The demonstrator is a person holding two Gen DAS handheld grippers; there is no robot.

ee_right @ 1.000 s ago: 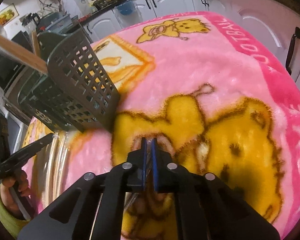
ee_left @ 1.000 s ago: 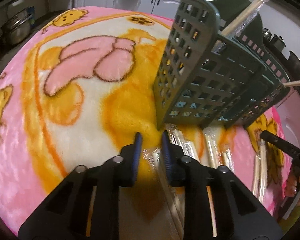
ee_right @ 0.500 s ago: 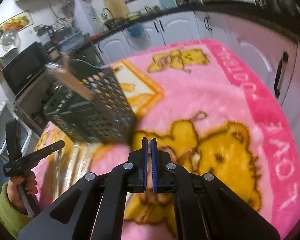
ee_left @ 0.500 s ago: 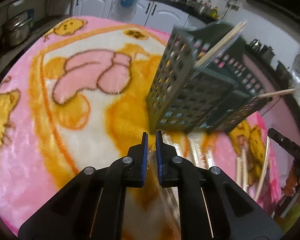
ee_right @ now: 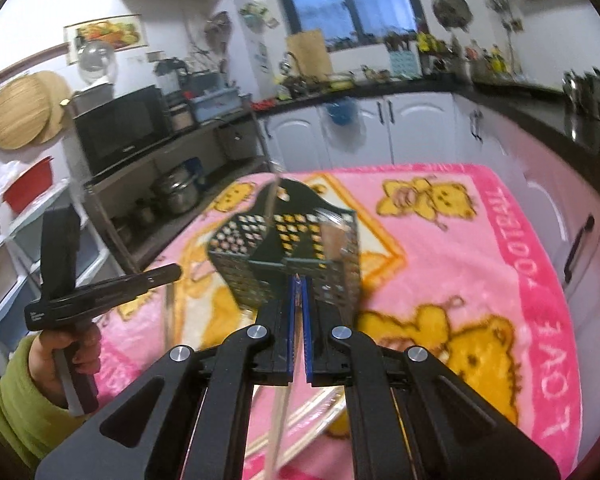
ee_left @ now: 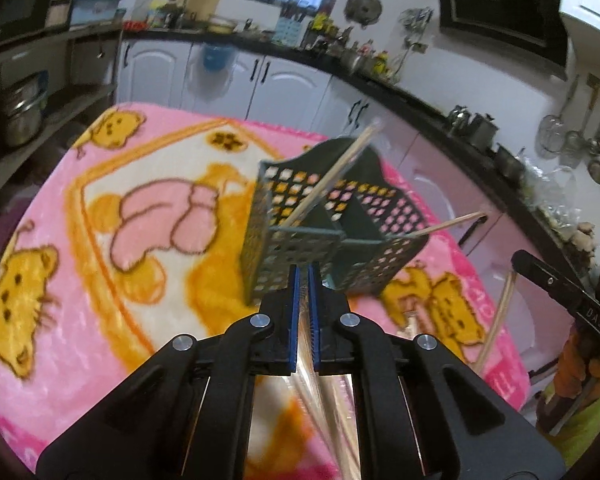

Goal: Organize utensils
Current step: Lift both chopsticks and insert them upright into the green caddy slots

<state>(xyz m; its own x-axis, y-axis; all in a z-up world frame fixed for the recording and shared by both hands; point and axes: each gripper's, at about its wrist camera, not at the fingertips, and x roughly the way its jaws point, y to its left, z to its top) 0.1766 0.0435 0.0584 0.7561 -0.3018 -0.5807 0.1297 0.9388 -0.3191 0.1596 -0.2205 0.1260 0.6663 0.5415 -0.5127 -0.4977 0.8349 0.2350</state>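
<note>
A dark green perforated utensil caddy (ee_left: 332, 236) stands on the pink blanket, with two wrapped chopstick pairs sticking out of it. It also shows in the right wrist view (ee_right: 284, 252). My left gripper (ee_left: 304, 316) is shut on a plastic-wrapped pair of chopsticks (ee_left: 324, 408) and is raised just in front of the caddy. My right gripper (ee_right: 298, 320) is shut on another wrapped pair of chopsticks (ee_right: 278, 428), also raised in front of the caddy. More wrapped chopsticks (ee_right: 300, 432) lie on the blanket below.
The pink cartoon-bear blanket (ee_left: 100, 240) covers the table. The right hand-held gripper (ee_left: 556, 292) shows at the right of the left wrist view; the left one (ee_right: 100, 292) shows at the left of the right wrist view. Kitchen cabinets (ee_right: 380, 136) and counters stand behind.
My left gripper shut on a wrapped chopstick pair and lifted it off the blanket. My right gripper, shut throughout, also rose with its pair. Both now sit higher in front of the caddy.
</note>
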